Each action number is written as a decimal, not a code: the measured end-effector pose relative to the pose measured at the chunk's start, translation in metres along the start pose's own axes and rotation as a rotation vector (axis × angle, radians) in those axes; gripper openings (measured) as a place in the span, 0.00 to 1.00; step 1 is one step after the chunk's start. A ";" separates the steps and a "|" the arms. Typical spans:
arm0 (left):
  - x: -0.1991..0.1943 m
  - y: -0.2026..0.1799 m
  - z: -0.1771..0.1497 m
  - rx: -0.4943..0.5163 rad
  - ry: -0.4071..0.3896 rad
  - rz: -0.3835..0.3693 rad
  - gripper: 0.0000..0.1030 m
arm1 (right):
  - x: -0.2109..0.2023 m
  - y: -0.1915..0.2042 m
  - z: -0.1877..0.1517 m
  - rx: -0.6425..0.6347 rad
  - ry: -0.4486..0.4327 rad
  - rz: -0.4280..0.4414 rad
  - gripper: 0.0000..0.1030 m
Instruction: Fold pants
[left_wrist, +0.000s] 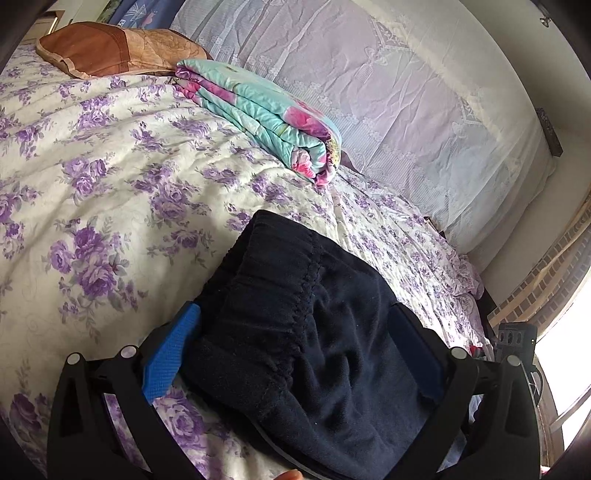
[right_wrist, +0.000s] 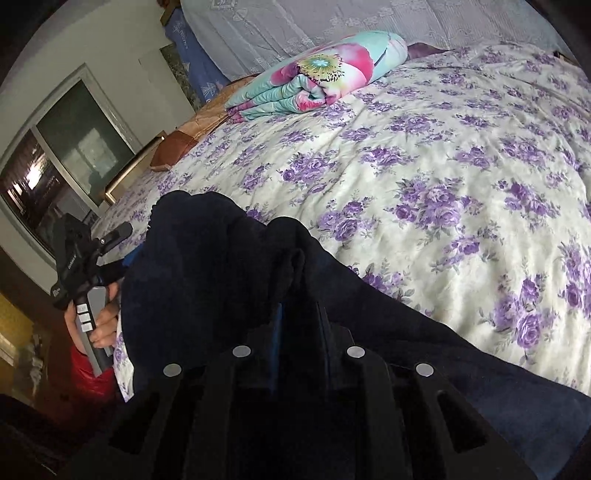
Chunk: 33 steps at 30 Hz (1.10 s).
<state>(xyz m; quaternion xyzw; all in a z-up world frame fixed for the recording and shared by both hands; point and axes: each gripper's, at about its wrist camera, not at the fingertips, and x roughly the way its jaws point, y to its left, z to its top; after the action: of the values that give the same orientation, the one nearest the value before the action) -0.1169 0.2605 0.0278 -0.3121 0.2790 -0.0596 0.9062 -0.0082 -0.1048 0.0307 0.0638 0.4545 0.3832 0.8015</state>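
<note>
Dark navy pants (left_wrist: 314, 332) lie on the floral bedspread (left_wrist: 110, 166), elastic waistband end pointing away. My left gripper (left_wrist: 295, 347) is open wide, its blue pads (left_wrist: 171, 350) on either side of the waistband bunch, not pinching it. In the right wrist view the pants (right_wrist: 229, 266) drape over my right gripper (right_wrist: 297, 295), whose jaws are close together on a fold of the dark fabric. The left gripper's handle (right_wrist: 85, 273) and the hand holding it show at the left of that view.
A folded turquoise and pink quilt (left_wrist: 266, 118) and a brown pillow (left_wrist: 110, 48) lie at the bed's far side by a lace curtain (left_wrist: 388, 92). The quilt (right_wrist: 317, 77) shows in the right view too. A window (right_wrist: 62, 162) is left.
</note>
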 end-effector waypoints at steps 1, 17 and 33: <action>0.000 0.000 0.000 -0.001 -0.001 -0.001 0.95 | -0.002 -0.004 0.003 0.043 -0.005 0.047 0.24; -0.002 0.001 0.000 -0.006 -0.004 -0.009 0.95 | 0.020 -0.030 0.037 0.261 -0.013 0.125 0.24; -0.003 0.002 0.000 -0.006 -0.004 -0.010 0.95 | 0.034 0.012 0.020 0.013 0.018 -0.027 0.12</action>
<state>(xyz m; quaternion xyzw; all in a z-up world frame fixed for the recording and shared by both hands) -0.1200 0.2630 0.0278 -0.3163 0.2756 -0.0626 0.9056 0.0110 -0.0682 0.0245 0.0593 0.4650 0.3701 0.8021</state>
